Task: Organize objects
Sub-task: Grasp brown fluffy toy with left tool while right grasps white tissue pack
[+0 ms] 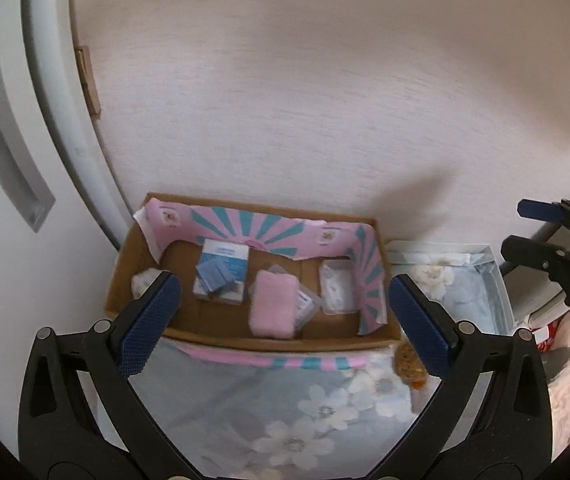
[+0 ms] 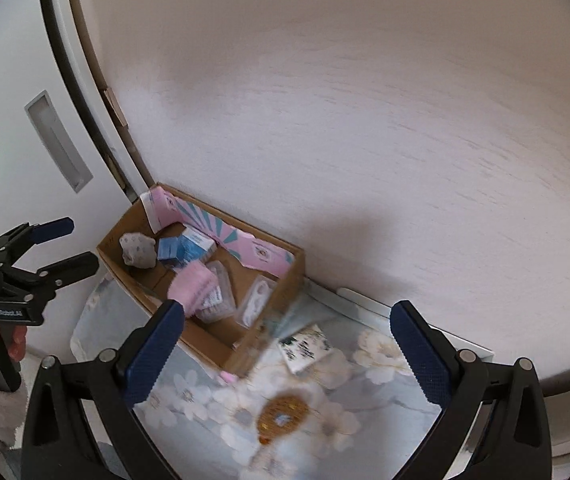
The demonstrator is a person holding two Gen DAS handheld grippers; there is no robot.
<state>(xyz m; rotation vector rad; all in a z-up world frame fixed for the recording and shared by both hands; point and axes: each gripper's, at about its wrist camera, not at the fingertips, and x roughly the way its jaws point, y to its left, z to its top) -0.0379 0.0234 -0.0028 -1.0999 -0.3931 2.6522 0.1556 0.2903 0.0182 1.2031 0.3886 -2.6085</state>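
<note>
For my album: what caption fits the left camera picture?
Open left gripper hovering before a cardboard box of small packets.

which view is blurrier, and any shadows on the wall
Right wrist view: motion-smeared, the cardboard box edge and round gold item soft. Left wrist view: sharper, box contents crisp. Both show a soft grey shadow on the wall above the box.

Blurred brown round object (image 2: 283, 418) and small packet (image 2: 305, 347) unreadable.
</note>
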